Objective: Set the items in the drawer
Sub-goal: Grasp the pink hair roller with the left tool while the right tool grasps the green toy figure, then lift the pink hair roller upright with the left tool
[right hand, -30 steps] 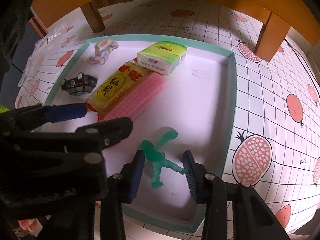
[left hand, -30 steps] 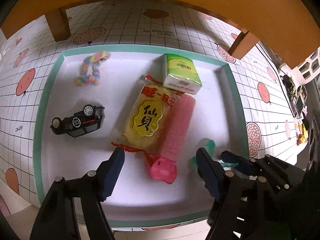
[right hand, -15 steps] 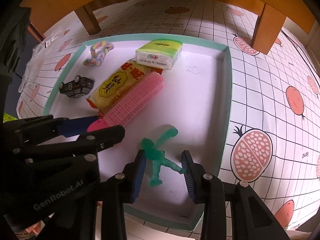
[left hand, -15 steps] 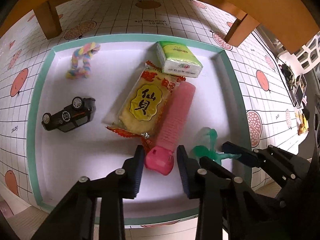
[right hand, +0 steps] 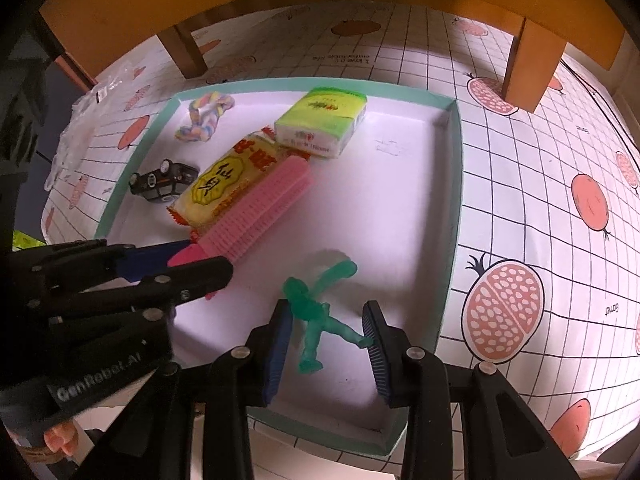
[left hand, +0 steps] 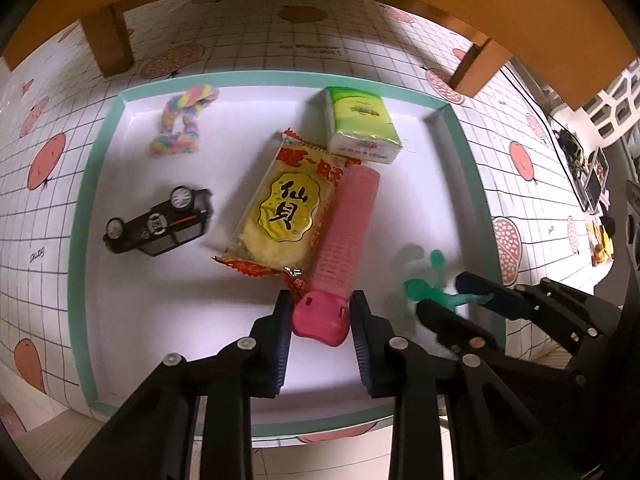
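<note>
A pink bristled brush [left hand: 348, 232] lies in the white tray with a teal rim [left hand: 84, 240], leaning on a yellow snack pack [left hand: 288, 208]. My left gripper [left hand: 320, 320] is closing, and its pads press both sides of the brush's pink handle. To its right, my right gripper [left hand: 452, 300] is shut on a small green toy figure [left hand: 420, 288]. The right wrist view shows the figure [right hand: 316, 320] spanning the gap of the right gripper [right hand: 328, 332], torso at one pad, leg tip at the other. The left gripper [right hand: 200, 258] shows there too, on the brush [right hand: 260, 208].
Also in the tray are a green tissue pack [left hand: 360, 120], an overturned black toy car [left hand: 160, 224] and a pastel rope toy [left hand: 180, 124]. Wooden legs [left hand: 108, 44] [left hand: 476, 68] stand behind the tray on the patterned cloth. A crumpled plastic bag [right hand: 76, 120] lies left of the tray.
The left gripper's jaws have gone from wide apart to pressing on the pink brush handle. The right gripper has stayed on the green figure.
</note>
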Demonstrator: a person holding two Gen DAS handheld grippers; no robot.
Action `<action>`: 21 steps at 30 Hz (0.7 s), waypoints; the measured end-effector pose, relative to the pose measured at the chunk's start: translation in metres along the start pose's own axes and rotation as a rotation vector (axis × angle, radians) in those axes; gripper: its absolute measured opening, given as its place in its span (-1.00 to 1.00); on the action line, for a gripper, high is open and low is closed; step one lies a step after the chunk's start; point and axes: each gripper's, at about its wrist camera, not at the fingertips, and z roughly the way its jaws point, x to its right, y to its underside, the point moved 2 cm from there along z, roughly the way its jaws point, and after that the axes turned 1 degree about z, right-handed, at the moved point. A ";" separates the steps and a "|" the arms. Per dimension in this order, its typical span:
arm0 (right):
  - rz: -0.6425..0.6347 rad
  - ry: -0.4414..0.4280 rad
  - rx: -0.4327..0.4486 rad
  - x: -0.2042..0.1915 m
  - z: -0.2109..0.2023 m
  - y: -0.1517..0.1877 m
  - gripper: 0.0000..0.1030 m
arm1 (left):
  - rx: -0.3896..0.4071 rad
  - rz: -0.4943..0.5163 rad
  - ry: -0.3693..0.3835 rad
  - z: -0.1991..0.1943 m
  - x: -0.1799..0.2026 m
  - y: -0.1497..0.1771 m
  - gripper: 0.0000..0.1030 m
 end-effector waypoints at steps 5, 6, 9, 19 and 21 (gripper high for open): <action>0.023 -0.001 0.001 0.003 0.000 -0.001 -0.24 | -0.005 -0.035 0.000 0.001 -0.011 0.004 -0.43; 0.025 0.001 -0.002 0.002 0.000 -0.001 -0.24 | -0.013 -0.039 -0.005 0.001 -0.013 0.005 -0.43; 0.023 0.001 -0.003 0.001 0.000 0.000 -0.24 | -0.022 -0.052 -0.006 0.005 -0.013 0.006 -0.43; 0.054 0.008 0.004 0.006 -0.001 -0.002 -0.24 | -0.053 -0.019 0.019 0.006 -0.002 0.012 -0.43; 0.059 0.009 0.007 0.008 -0.001 -0.003 -0.24 | -0.062 -0.018 0.035 0.005 0.000 0.014 -0.42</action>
